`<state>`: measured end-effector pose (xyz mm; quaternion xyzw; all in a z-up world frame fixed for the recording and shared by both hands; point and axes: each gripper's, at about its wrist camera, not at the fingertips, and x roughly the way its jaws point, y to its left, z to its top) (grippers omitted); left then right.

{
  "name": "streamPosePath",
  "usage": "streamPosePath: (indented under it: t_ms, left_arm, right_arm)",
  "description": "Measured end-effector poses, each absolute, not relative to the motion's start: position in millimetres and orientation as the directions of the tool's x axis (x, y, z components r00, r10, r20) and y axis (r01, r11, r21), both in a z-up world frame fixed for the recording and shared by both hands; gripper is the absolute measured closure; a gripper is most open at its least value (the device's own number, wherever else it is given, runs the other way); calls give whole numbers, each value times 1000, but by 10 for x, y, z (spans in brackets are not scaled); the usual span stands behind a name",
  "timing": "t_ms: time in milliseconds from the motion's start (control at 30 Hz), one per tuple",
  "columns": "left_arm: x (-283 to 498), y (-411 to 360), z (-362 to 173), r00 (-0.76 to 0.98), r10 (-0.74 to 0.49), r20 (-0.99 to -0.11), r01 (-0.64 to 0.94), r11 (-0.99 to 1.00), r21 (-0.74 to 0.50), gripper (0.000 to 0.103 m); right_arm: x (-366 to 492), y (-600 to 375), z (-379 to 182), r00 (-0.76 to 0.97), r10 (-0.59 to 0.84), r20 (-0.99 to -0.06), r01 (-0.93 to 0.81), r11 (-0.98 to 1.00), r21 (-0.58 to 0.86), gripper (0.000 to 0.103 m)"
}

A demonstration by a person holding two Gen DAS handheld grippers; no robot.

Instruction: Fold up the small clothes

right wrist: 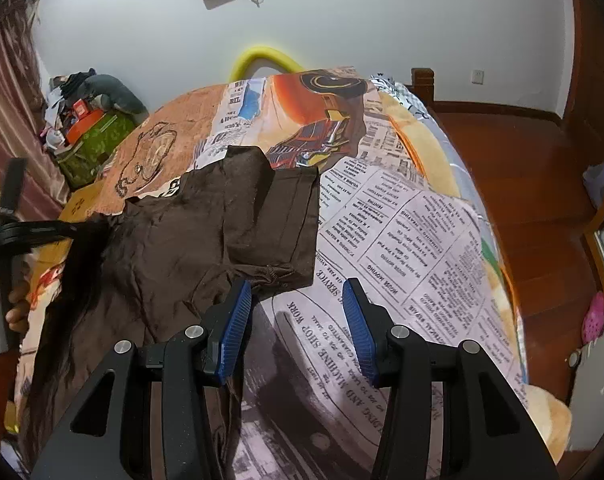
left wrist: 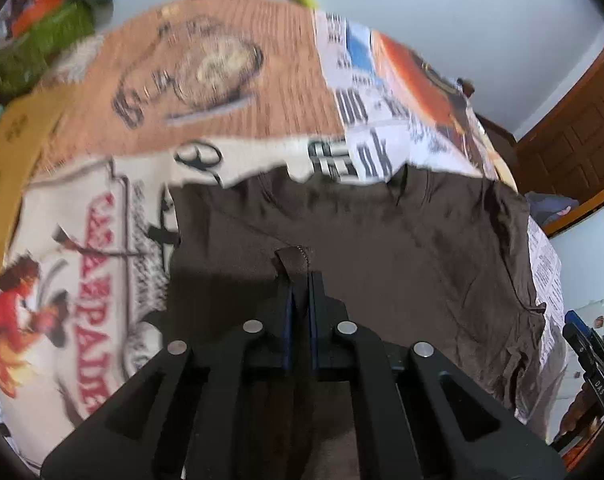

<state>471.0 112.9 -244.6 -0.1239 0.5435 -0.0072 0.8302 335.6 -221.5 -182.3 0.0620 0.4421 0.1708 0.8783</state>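
Spread across the newspaper-print bedcover, the brown shirt looks barely folded: left gripper clamps its hem, right gripper hangs open beside one sleeve

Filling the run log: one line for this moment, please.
left gripper shut on brown shirt | right gripper open, empty | bedspread under shirt

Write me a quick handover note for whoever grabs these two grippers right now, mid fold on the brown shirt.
Left gripper: shut on an edge of the brown shirt, lifting it.
Right gripper: open, empty, hovering at the shirt's near right edge.
The shirt lies on the printed bedspread; its right sleeve is spread flat.
Done: one edge gripped and raised. No finished fold shows.
Left: grip with the right, fold the shirt over, smooth it.
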Motion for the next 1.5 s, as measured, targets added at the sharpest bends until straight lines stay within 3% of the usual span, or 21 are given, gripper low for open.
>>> streamPosePath:
  t_ms: [67, 133, 200, 267, 300, 467, 733, 833, 1100, 1367, 1500]
  left_arm:
    - [4694, 1075, -2450, 407, -128, -904, -112, 976, -189, 95]
    - [4652, 1039, -2344, 417, -82, -905, -98, 986, -134, 80]
    - [4579, 1049, -2181, 445, -30, -895, -100, 992, -83, 34]
    - [4460, 1143, -1947, 531, 2, -847, -99, 993, -60, 14]
    - [4417, 1197, -1878, 555, 18, -831, -108, 993, -51, 10]
    - [4358, 1511, -1885, 562, 108, -820, -164, 986, 17, 6]
    - [4296, 1655, -2817, 405, 151, -902, -159, 983, 93, 5]
    - [4130, 1742, -2800, 416, 110, -903, -161, 986, 46, 6]
    - [3686, 1890, -2685, 412, 133, -901, -136, 987, 84, 5]
    - [3921, 1939, -2546, 467, 150, -871, -160, 984, 83, 5]
    - [4129, 1906, -2656, 453, 64, -889, -142, 990, -1, 5]
  right_arm:
    - [3375, -2224, -1823, 554, 344, -758, -241, 938, 249, 59]
    - [3410, -2243, -1826, 551, 350, -758, -235, 936, 261, 59]
    - [3425, -2253, -1832, 545, 359, -758, -226, 933, 280, 59]
    - [3452, -2263, -1836, 537, 372, -757, -220, 928, 300, 59]
    - [3457, -2264, -1835, 536, 376, -756, -220, 927, 305, 59]
    - [3444, -2222, -1845, 536, 382, -753, -225, 924, 308, 53]
    - [3596, -2154, -1947, 515, 372, -773, -226, 928, 296, 52]
    - [3715, -2117, -1973, 503, 357, -787, -237, 933, 272, 52]
    - [4110, -2003, -2066, 492, 349, -798, -271, 932, 240, 52]
    - [4387, -1829, -2146, 476, 377, -795, -287, 921, 265, 52]
    - [4367, -1729, -2193, 507, 325, -798, -307, 934, 185, 64]
